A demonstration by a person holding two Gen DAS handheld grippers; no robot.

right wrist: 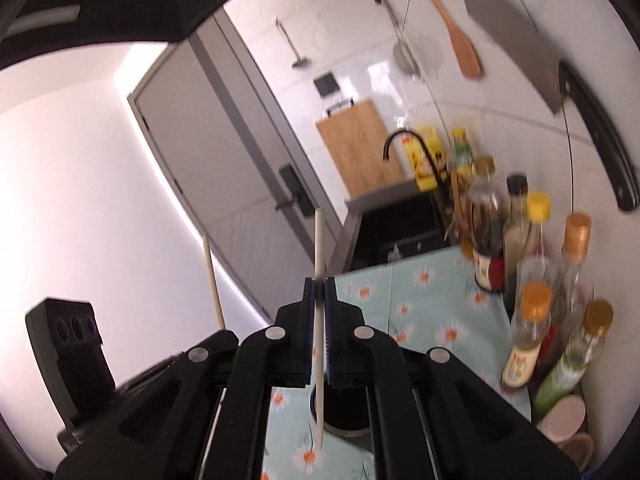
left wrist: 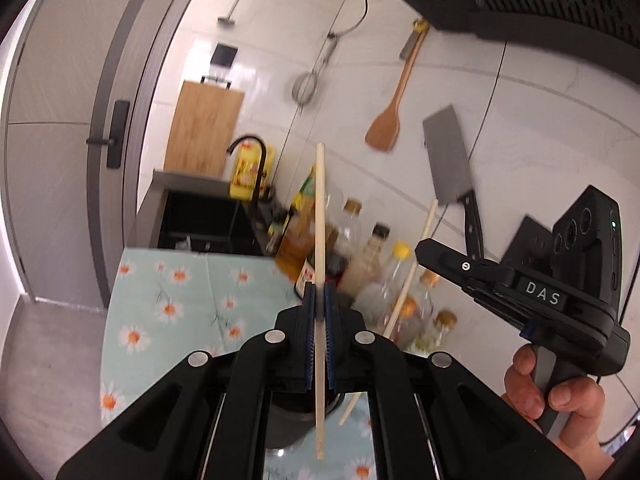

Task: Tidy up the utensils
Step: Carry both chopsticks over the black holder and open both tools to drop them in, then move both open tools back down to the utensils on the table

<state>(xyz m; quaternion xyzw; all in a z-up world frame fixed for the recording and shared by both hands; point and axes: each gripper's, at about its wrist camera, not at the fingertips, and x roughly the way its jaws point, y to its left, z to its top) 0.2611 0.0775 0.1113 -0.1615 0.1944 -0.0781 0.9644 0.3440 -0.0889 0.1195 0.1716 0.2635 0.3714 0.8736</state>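
My left gripper (left wrist: 319,294) is shut on a pale wooden chopstick (left wrist: 320,208) that stands nearly upright, its lower end over a dark round holder (left wrist: 288,424) on the counter. My right gripper (right wrist: 319,292) is shut on a second pale chopstick (right wrist: 319,248), upright above the same dark holder (right wrist: 344,420). The right gripper (left wrist: 424,250) shows at the right in the left wrist view, its chopstick (left wrist: 404,288) slanting down toward the holder. The left gripper's body (right wrist: 68,344) and its chopstick (right wrist: 212,280) show at the left in the right wrist view.
A daisy-print cloth (left wrist: 176,296) covers the counter. Several sauce and oil bottles (right wrist: 532,320) stand along the wall. A black sink (left wrist: 204,220) with a black tap lies beyond. A cleaver (left wrist: 448,160), a wooden spatula (left wrist: 386,124), a strainer and a cutting board (left wrist: 204,128) are against the tiled wall.
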